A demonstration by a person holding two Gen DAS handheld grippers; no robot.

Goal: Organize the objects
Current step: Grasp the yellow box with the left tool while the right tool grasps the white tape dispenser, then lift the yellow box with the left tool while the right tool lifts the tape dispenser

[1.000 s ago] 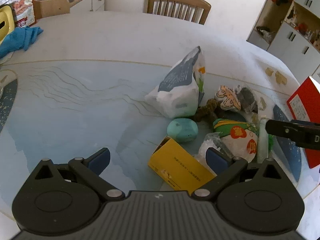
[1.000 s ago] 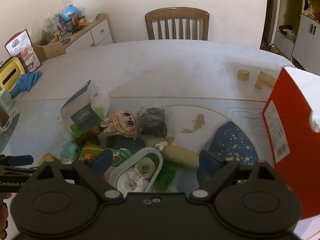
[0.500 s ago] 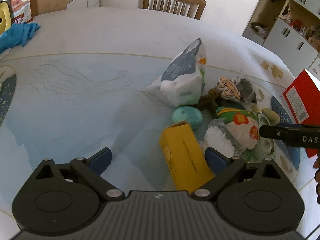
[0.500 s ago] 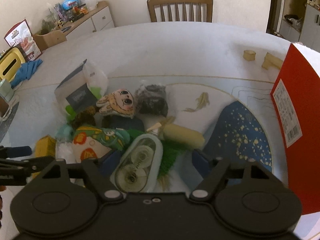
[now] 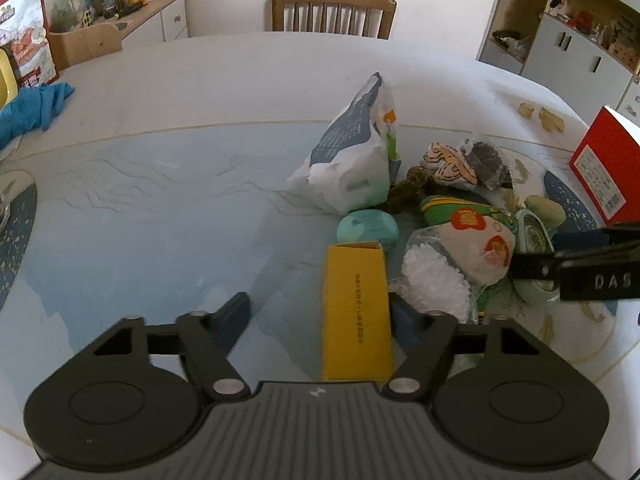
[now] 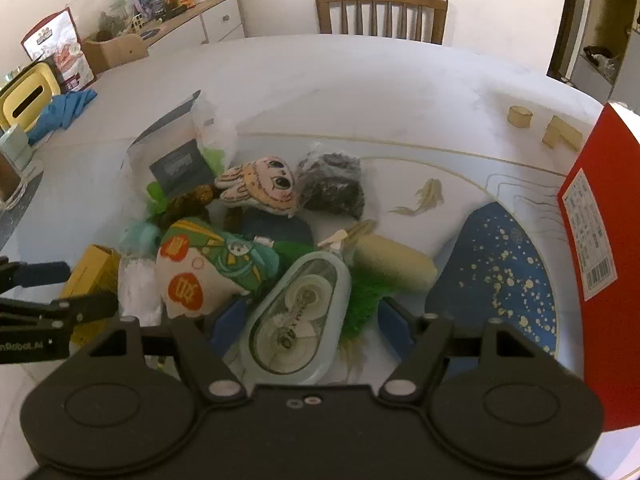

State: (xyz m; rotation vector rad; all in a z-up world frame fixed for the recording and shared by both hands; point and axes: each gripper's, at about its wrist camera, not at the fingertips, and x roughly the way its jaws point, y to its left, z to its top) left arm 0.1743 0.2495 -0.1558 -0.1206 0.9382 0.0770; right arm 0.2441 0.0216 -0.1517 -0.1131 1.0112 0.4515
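My left hand-held gripper had just been closing, jaws half open around the yellow box: right pad against its side, left pad clear of it. My right hand-held gripper had just been closing too, straddling the correction-tape dispenser, contact unclear. Behind them the pile sat on the surface: printed pouch, teal soap, plush toy, white bag, red box to the right.
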